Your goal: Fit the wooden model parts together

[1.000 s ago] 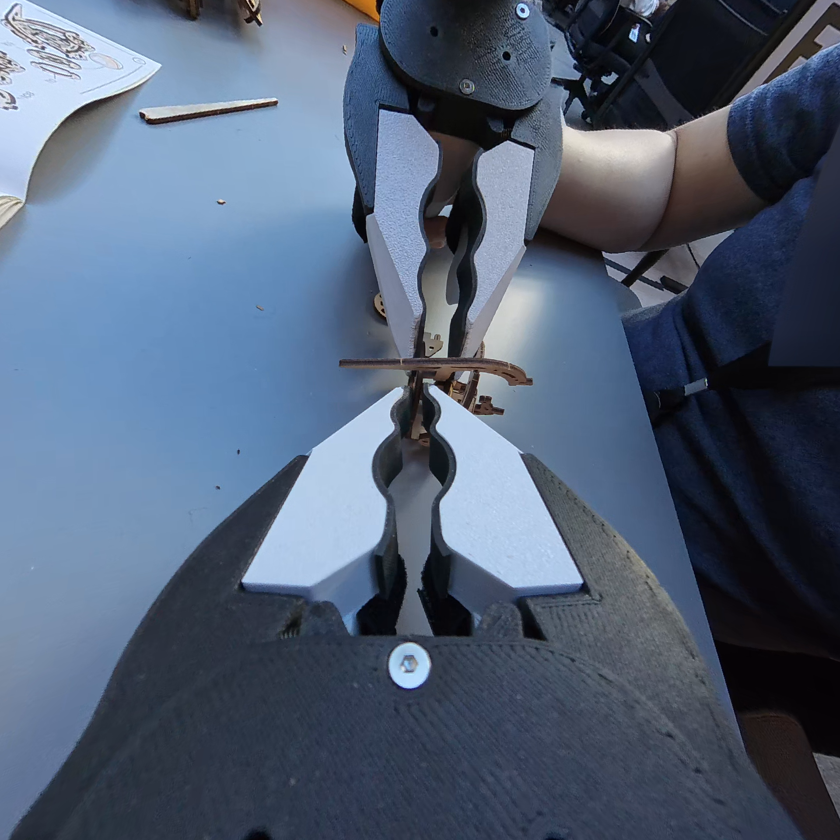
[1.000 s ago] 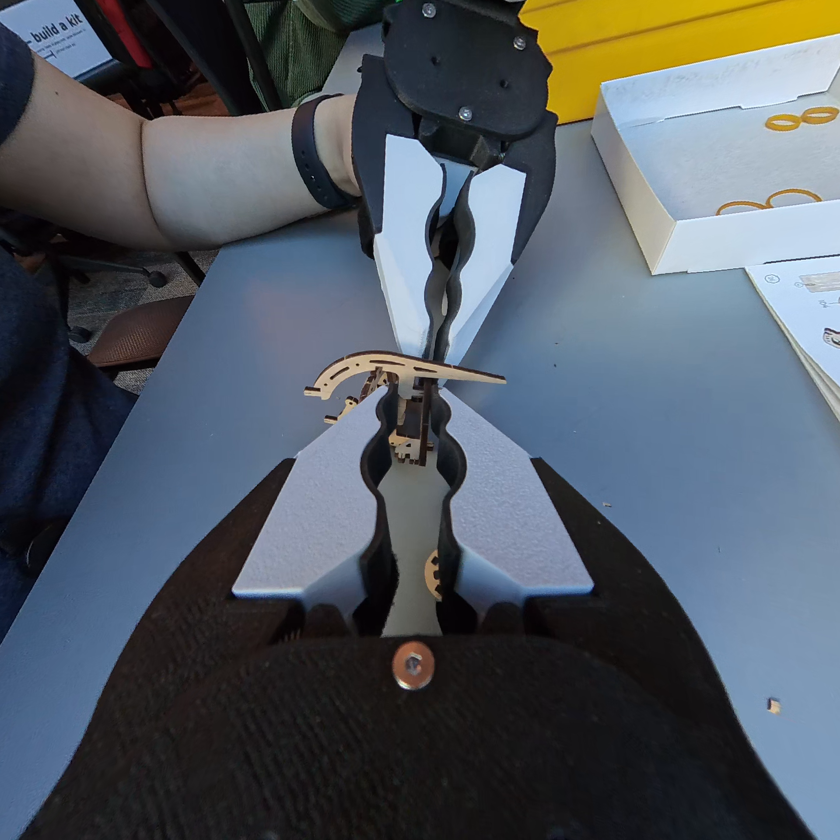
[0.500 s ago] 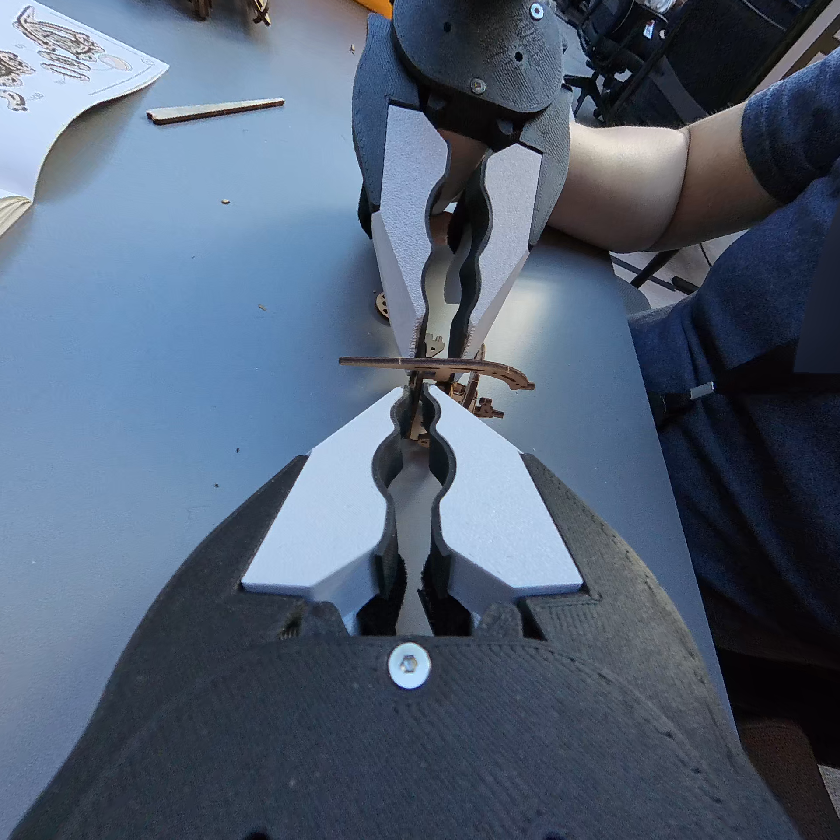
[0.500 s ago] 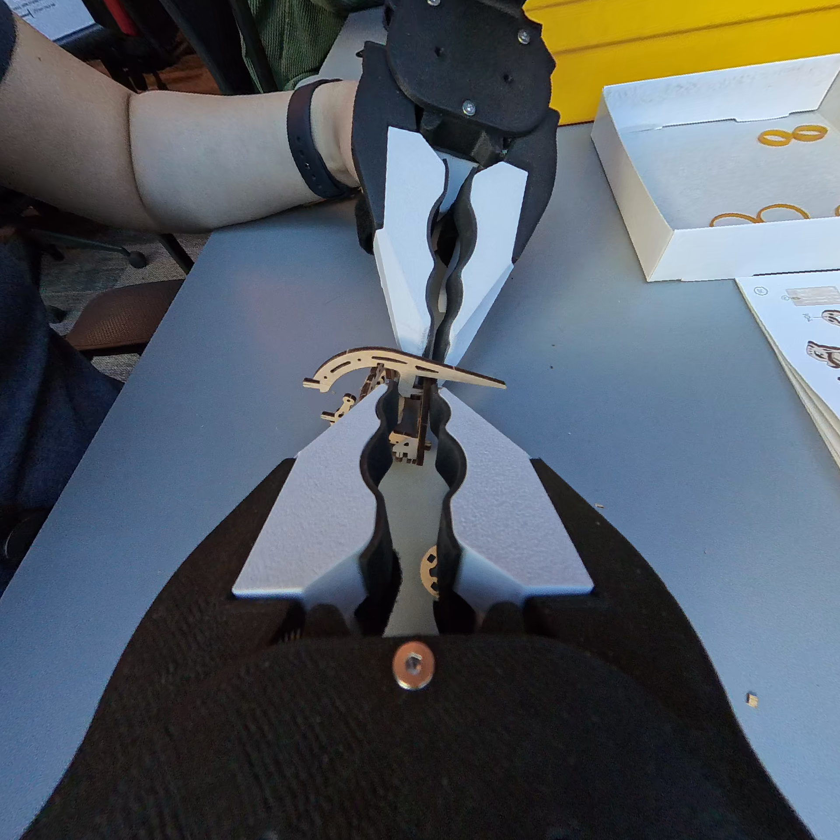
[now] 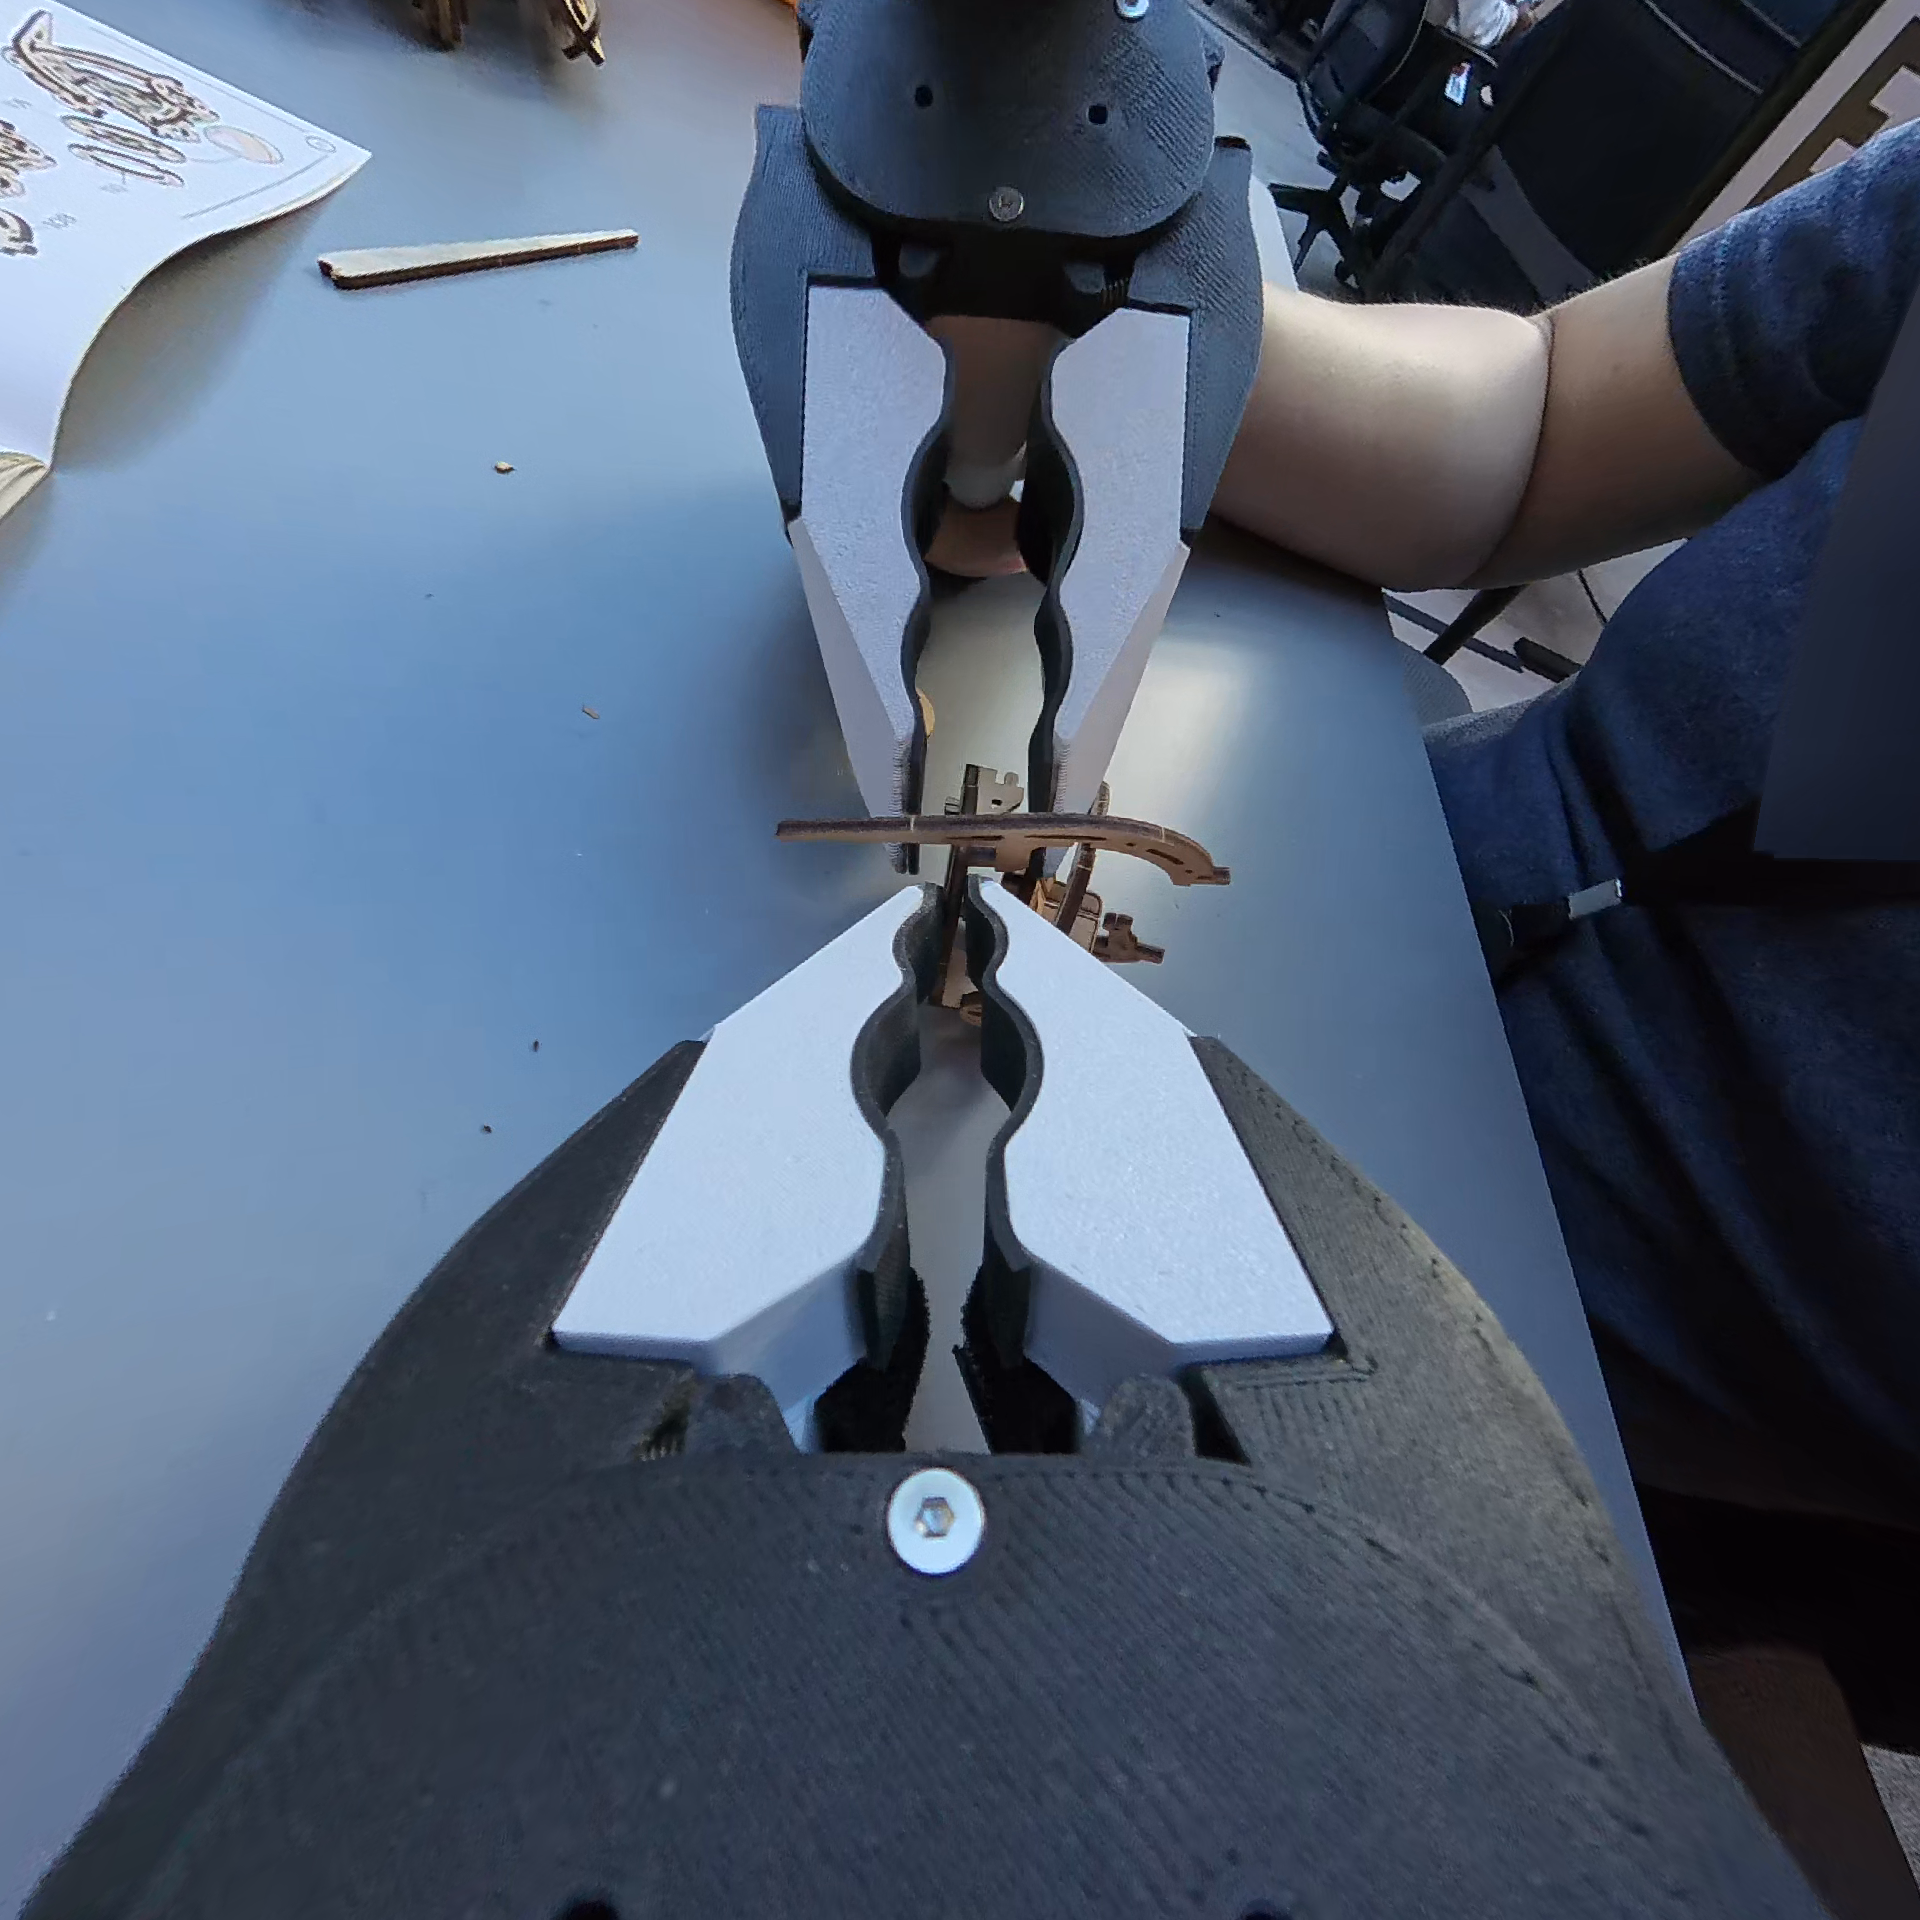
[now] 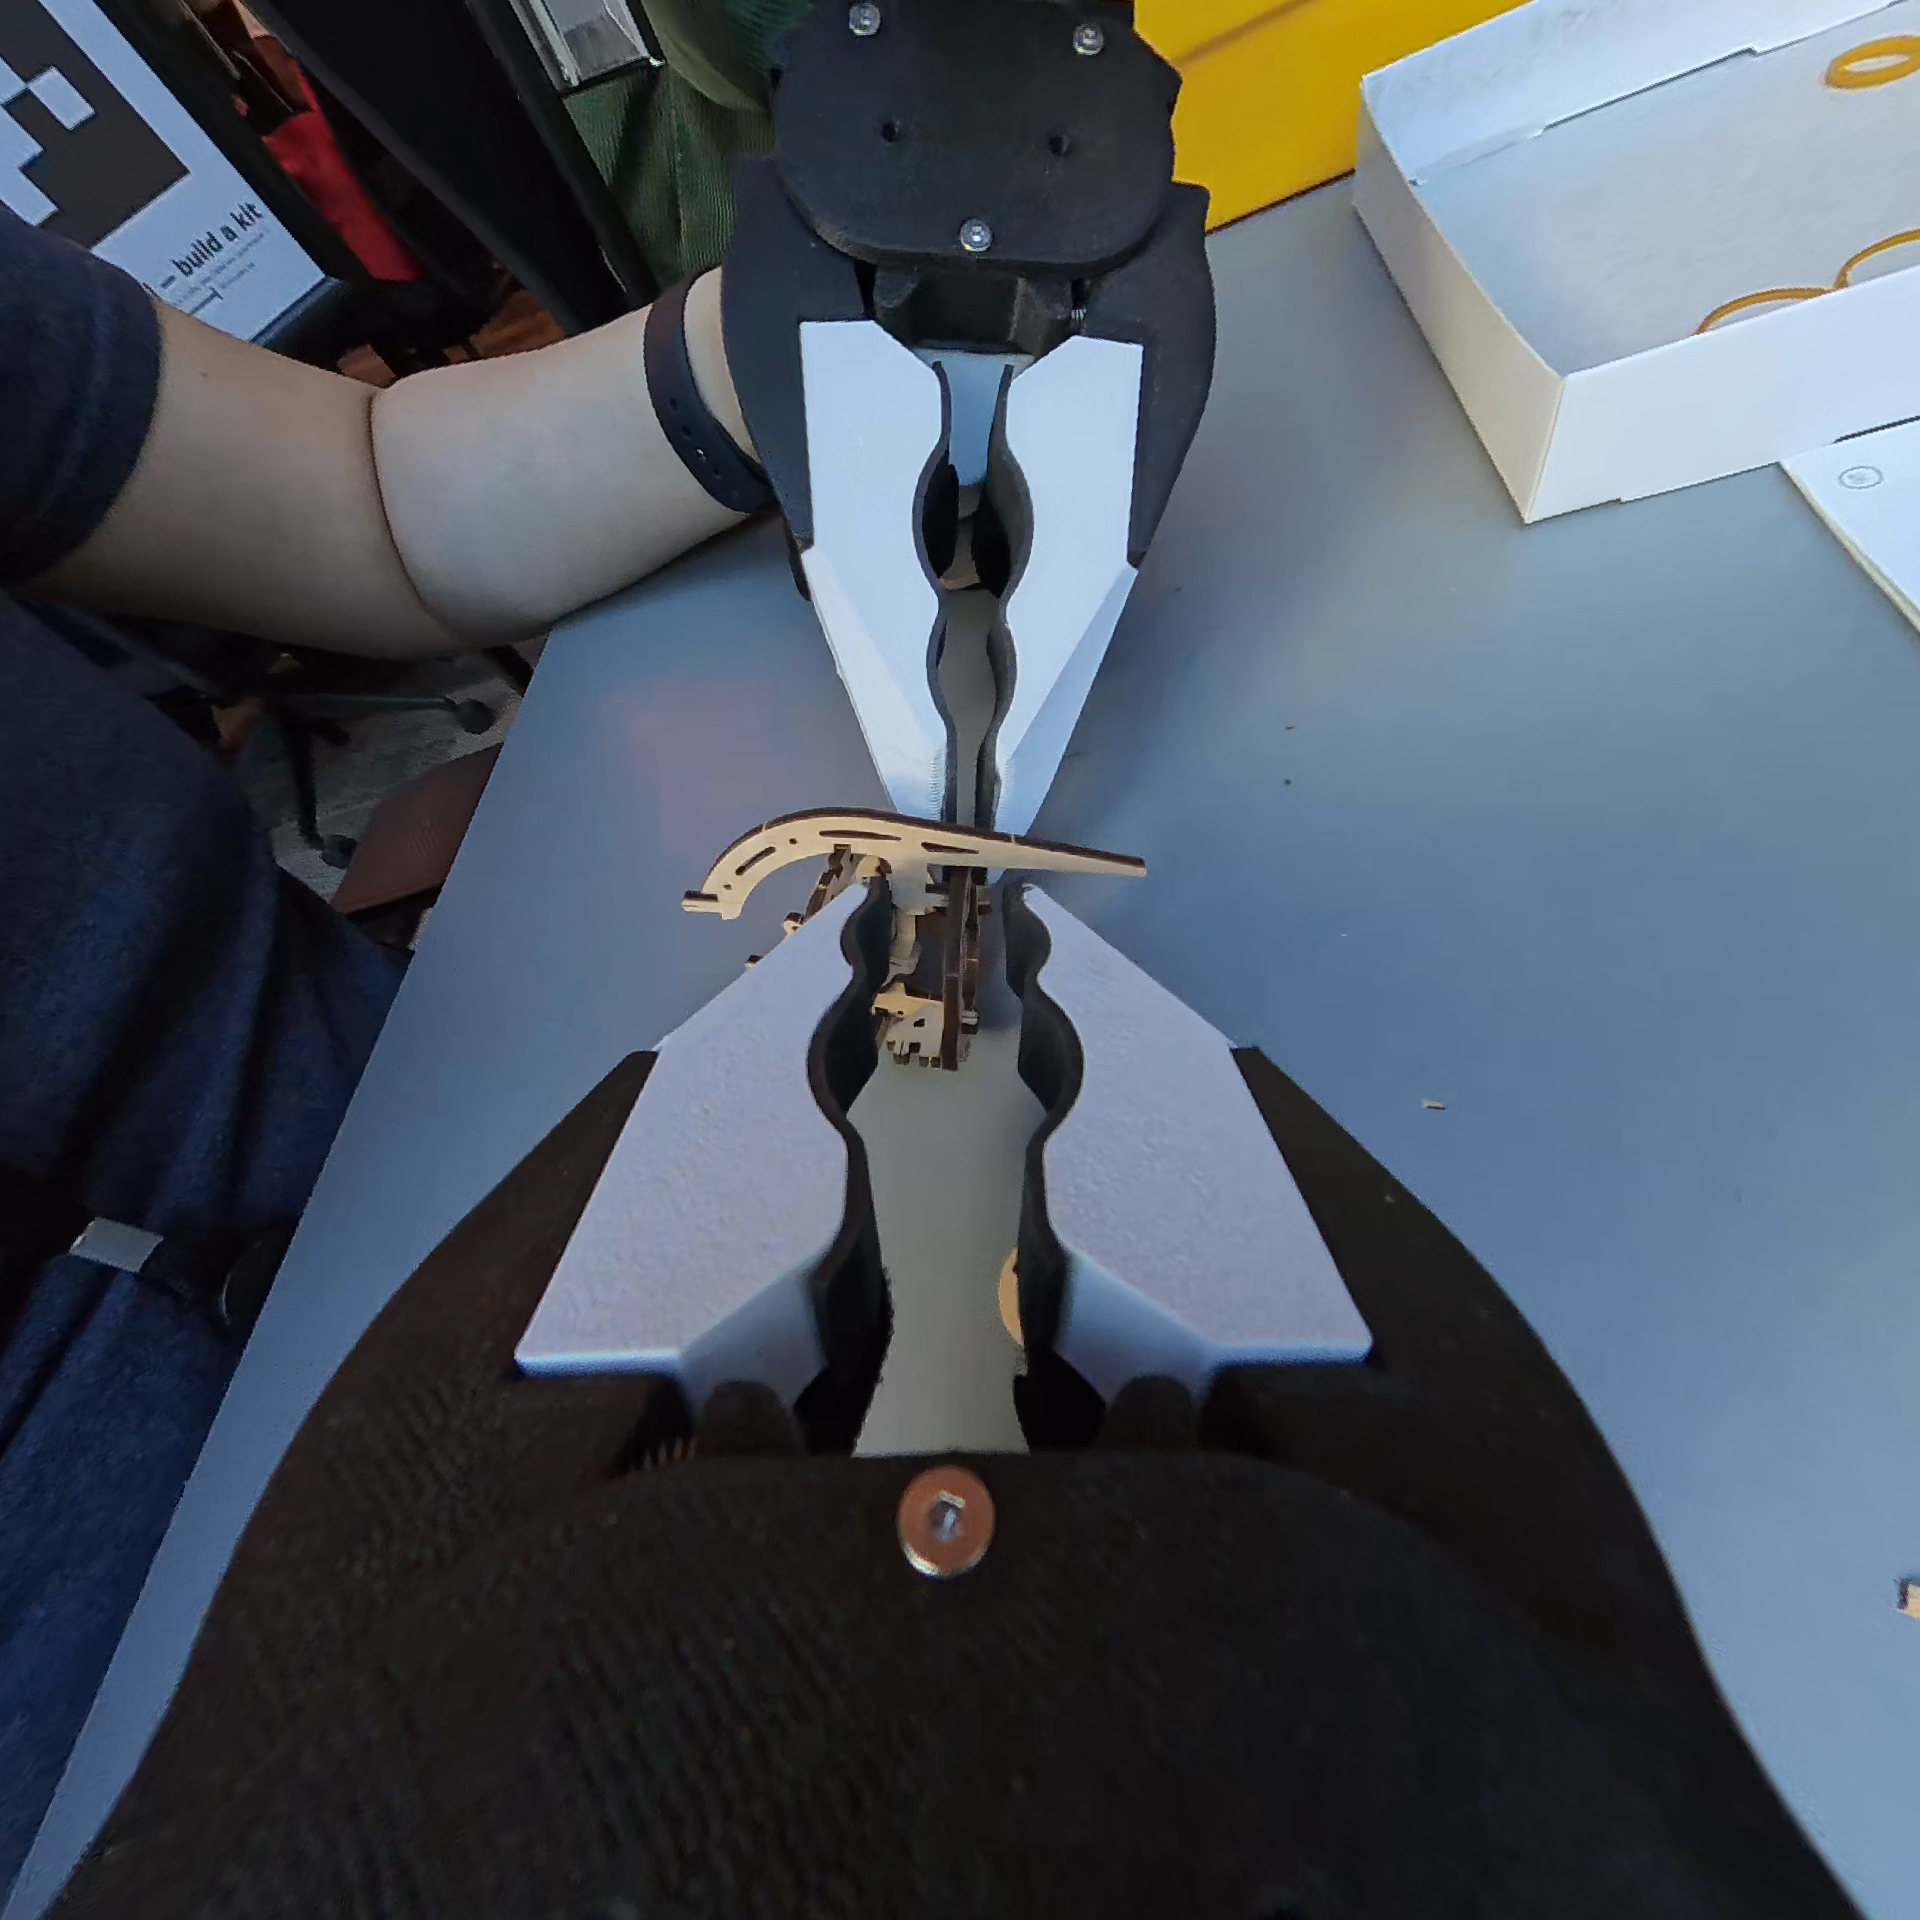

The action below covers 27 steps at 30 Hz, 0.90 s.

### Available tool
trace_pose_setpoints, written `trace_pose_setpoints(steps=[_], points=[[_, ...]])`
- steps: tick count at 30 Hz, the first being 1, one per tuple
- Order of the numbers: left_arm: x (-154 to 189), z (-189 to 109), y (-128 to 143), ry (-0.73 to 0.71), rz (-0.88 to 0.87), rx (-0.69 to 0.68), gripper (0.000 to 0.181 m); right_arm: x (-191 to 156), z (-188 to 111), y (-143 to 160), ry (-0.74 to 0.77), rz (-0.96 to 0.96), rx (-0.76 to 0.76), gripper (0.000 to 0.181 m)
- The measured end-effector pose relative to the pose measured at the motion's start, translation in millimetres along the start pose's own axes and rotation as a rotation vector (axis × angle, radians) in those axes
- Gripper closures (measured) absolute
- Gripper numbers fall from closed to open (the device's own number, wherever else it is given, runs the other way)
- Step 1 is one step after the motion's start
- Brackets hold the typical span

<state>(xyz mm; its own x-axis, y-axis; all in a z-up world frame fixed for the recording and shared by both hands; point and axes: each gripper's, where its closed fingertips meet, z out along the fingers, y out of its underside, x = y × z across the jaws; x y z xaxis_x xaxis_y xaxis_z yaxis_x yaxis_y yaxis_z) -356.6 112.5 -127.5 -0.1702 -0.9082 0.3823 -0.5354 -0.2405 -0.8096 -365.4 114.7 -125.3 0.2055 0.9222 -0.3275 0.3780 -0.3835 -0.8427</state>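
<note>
Gripping the wooden model (image 5: 951,940), left gripper (image 5: 945,894) jaws clenched, right gripper (image 6: 940,914) jaws parted around it.

White box (image 6: 1621,343) (w/ yellow rings (image 6: 1870,68)), booklet (image 5: 125,197)

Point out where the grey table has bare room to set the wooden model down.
Bare table lies between the left claw and the wooden strip by the instruction sheet. More lies between the right claw and the white box. It is crowded at the near edge, where both claws meet around the wooden model.
</note>
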Motion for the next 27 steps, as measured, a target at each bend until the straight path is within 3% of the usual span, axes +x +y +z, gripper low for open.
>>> trace_pose_setpoints(steps=[12, 27], points=[[1.1, 0.1, 0.0, -0.005, 0.008, -0.002, 0.18, -4.2, 0.3, 2.3, -0.062, 0.114, -0.013, 0.168], [2.5, 1.2, 0.3, -0.014, 0.018, -0.01, 0.18, -5.1, -0.6, 3.5, -0.054, 0.082, -0.029, 0.168]])
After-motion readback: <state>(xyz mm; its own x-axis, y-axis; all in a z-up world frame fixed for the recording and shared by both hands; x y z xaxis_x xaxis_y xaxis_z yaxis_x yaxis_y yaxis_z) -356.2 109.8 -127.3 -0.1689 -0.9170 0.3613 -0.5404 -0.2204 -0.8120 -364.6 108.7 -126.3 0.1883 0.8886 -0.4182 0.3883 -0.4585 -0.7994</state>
